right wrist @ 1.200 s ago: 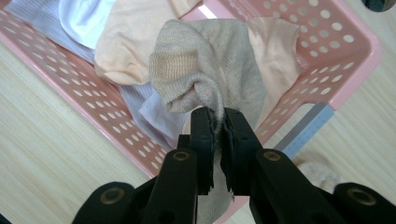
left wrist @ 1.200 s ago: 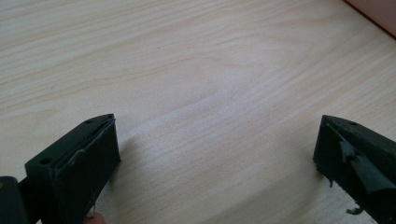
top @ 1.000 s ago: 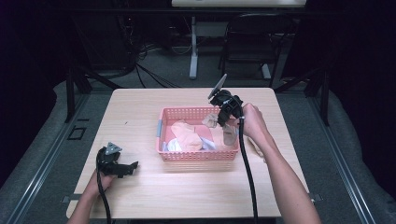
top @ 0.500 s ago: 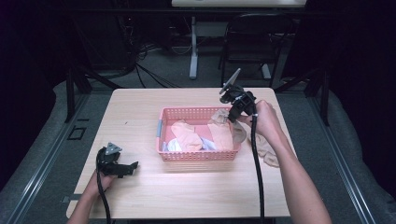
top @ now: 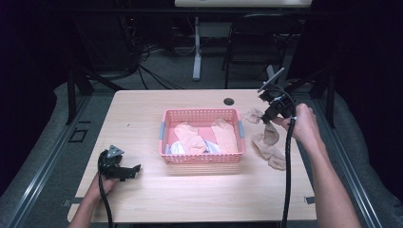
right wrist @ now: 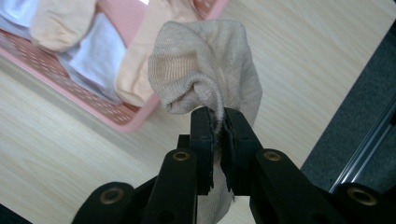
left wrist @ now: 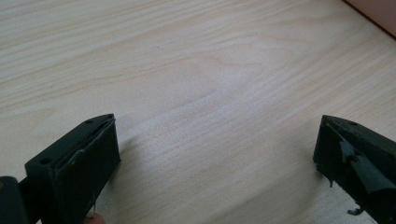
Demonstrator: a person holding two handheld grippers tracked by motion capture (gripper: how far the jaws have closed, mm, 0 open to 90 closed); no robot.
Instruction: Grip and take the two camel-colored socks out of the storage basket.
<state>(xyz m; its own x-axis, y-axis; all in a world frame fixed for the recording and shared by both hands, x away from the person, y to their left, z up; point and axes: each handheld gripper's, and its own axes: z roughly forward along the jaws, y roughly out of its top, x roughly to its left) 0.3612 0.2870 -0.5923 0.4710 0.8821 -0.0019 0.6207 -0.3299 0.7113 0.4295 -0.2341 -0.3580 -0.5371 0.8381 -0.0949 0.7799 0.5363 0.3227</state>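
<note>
Looking down from the high view, I held the right gripper (top: pixel 266 118) raised beside the basket (top: pixel 202 158), its jaws pinching a beige sock (top: pixel 254 116) clear of the rim, presumably to sort it out onto the table (top: pixel 142 114). A second sock (top: pixel 271 145) lay just right of the basket, near my right hand. The left gripper (top: pixel 133 170) rested low on the table, well apart from the basket, idle.

In the left gripper view, my jaws stood wide apart over bare wood, gripping nothing.

In the right gripper view, my jaws were clamped on a fold of the sock, which bunched above them, with the basket behind.
</note>
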